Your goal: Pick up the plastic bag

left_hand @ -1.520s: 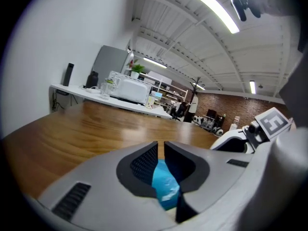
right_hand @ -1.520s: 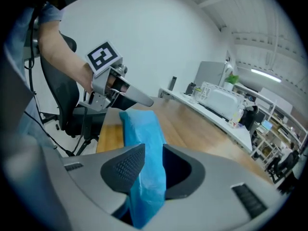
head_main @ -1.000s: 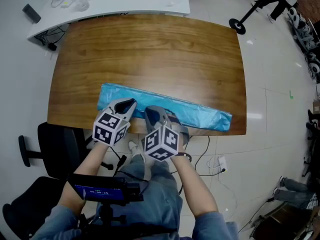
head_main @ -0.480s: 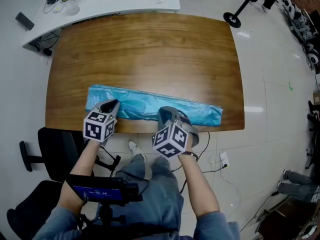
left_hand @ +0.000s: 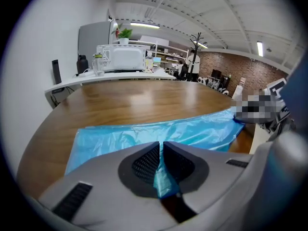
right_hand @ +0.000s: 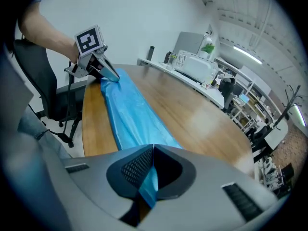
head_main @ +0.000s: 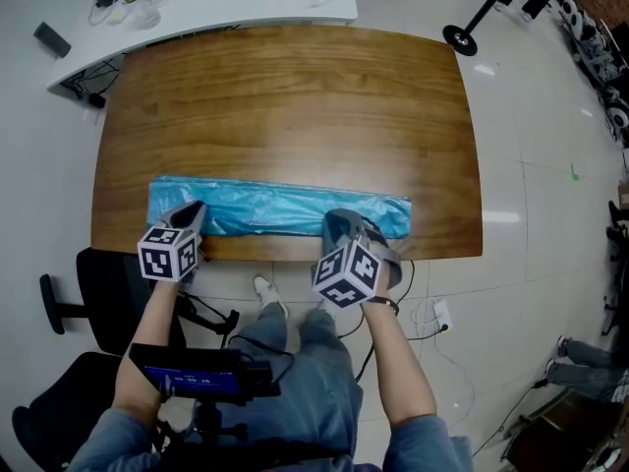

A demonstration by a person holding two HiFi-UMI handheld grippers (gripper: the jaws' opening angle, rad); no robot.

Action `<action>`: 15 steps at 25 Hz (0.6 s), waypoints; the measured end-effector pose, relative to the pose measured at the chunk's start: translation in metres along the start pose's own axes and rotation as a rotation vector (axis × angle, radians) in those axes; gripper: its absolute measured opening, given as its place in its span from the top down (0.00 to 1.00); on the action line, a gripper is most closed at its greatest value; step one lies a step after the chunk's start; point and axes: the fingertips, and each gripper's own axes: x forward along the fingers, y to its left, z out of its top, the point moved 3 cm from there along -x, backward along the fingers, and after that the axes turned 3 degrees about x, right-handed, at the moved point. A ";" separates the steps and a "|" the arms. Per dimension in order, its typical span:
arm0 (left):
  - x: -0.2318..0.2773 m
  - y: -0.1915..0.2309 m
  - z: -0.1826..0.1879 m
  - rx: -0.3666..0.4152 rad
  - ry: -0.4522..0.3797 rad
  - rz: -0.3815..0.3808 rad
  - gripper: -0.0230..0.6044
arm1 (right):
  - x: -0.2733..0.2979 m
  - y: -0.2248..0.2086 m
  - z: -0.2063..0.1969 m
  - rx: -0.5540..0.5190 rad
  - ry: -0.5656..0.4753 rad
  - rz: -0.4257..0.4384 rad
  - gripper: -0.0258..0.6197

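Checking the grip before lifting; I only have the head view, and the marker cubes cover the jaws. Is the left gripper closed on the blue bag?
Observer: Yes, the left gripper has its jaws together on a fold of the plastic bag.
Operator: And the right?
Observer: The right gripper is shut on the bag's edge too; a blue strip runs between its jaws.
Operator: Is the bag off the table?
Observer: Not yet: the right gripper view shows it lying along the table between both grippers.
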 end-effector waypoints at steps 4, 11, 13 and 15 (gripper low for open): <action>-0.008 0.015 -0.007 -0.023 -0.007 0.026 0.90 | -0.004 -0.018 -0.016 0.024 0.020 -0.035 0.96; -0.020 0.032 -0.016 -0.043 -0.016 0.053 0.90 | -0.021 -0.061 -0.050 0.095 0.067 -0.121 0.96; -0.024 0.037 -0.016 -0.036 -0.027 0.072 0.90 | -0.024 -0.069 -0.060 0.117 0.083 -0.135 0.96; -0.030 0.045 -0.016 -0.035 -0.043 0.100 0.90 | -0.024 -0.073 -0.065 0.126 0.092 -0.143 0.96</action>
